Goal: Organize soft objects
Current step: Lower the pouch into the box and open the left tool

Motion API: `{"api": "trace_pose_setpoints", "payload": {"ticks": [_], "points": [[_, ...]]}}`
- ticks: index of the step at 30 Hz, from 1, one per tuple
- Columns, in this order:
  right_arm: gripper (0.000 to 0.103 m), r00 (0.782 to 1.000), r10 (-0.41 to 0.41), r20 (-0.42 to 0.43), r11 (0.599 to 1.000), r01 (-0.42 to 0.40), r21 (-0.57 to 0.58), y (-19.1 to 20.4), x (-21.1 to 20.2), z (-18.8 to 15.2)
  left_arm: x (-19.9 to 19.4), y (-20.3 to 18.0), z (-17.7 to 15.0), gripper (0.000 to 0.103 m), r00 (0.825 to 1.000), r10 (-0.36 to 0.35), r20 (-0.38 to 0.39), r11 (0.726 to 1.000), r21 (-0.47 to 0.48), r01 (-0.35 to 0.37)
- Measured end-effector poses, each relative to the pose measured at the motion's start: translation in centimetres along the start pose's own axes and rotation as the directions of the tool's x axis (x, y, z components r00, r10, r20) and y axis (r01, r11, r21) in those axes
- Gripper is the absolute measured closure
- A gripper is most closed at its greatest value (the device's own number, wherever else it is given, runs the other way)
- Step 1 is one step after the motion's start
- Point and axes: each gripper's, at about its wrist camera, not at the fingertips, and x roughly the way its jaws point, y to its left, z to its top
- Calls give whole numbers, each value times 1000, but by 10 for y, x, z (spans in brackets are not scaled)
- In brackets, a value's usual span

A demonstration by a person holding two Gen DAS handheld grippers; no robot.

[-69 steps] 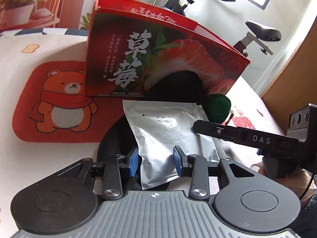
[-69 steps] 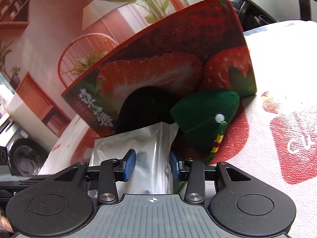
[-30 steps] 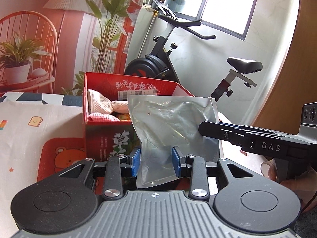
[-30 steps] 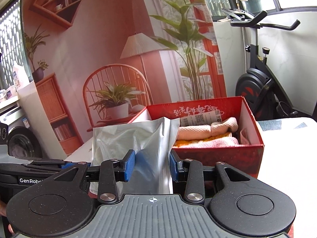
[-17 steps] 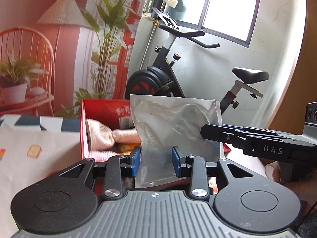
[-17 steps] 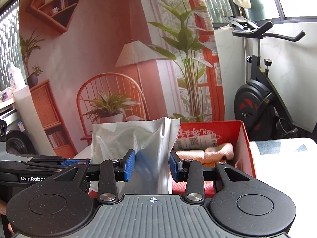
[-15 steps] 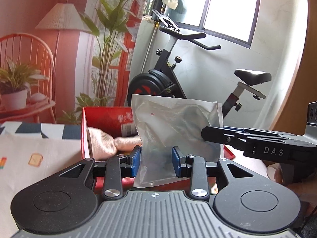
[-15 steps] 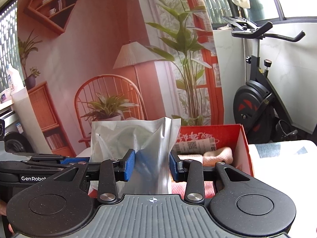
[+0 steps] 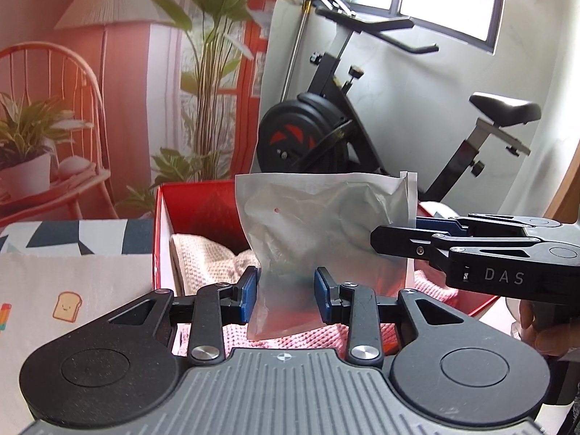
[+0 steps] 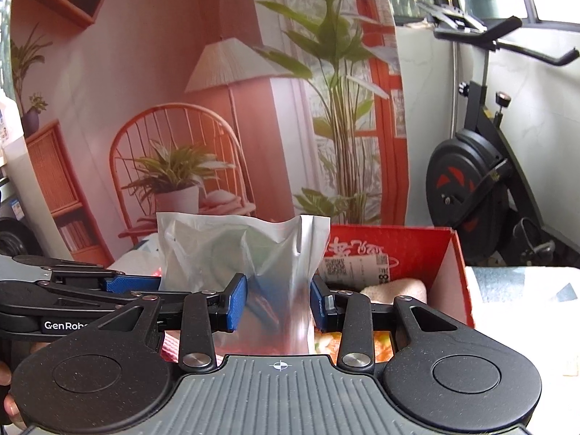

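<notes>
- Since a moment ago I have carried the crinkled silver foil pouch (image 9: 322,232) from beside the red cardboard strawberry box (image 9: 197,204) up over its open top; the box now sits closer beneath.
- My left gripper (image 9: 286,290) pinches the pouch's near lower part between its blue pads (image 9: 248,293).
- My right gripper (image 10: 277,302) is clamped on the pouch's right edge, reaching in from the right in the left view.
- Inside the box lie a cream knitted cloth (image 9: 203,257) and a pink knitted cloth (image 9: 319,337).
- Far behind stands a black exercise bike (image 9: 326,127).
</notes>
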Motion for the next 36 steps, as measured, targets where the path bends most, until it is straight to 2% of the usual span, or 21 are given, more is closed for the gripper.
{"api": "trace_pose_setpoints", "payload": {"ticks": [6,8,9,11,12,15,17,18,23,27,31,36], "points": [[66,999,-35,-39,999,36,28,-12,22,-13,16,3,-4,67,999,-3,-51,1000,17,4],[65,995,-83,-48,996,84,29,-13,25,-17,19,3,-4,66,999,4,-50,1000,18,-3],[64,993,-104,-58,994,105,24,-14,27,-19,19,3,-4,64,999,14,-46,1000,25,-12],[63,989,-134,-60,991,135,8,-14,28,-23,17,0,-3,53,999,37,-34,998,43,-35],[62,987,-148,-56,989,148,-3,-14,26,-25,14,0,-3,51,999,40,-23,998,50,-39],[52,984,-175,-27,984,174,-19,-13,17,-31,7,-2,-3,46,999,49,-10,997,60,-48],[41,982,-191,-3,981,191,-31,-11,10,-35,1,-3,-3,42,998,55,0,997,59,-55],[39,980,-198,8,979,198,-37,-10,6,-37,-2,-4,-3,40,998,57,9,997,58,-58],[21,982,-177,60,983,179,-36,-4,-18,-45,-23,-10,-8,26,996,70,53,995,64,-73],[22,982,-159,102,985,165,-46,3,-40,-54,-46,-14,-17,26,993,68,92,995,63,-74],[24,985,-134,109,987,142,-77,13,-57,-67,-69,-12,-27,27,989,83,119,996,31,-88],[29,987,-124,101,986,134,-102,20,-72,-84,-83,-13,-49,27,993,80,83,996,23,-82]]}}
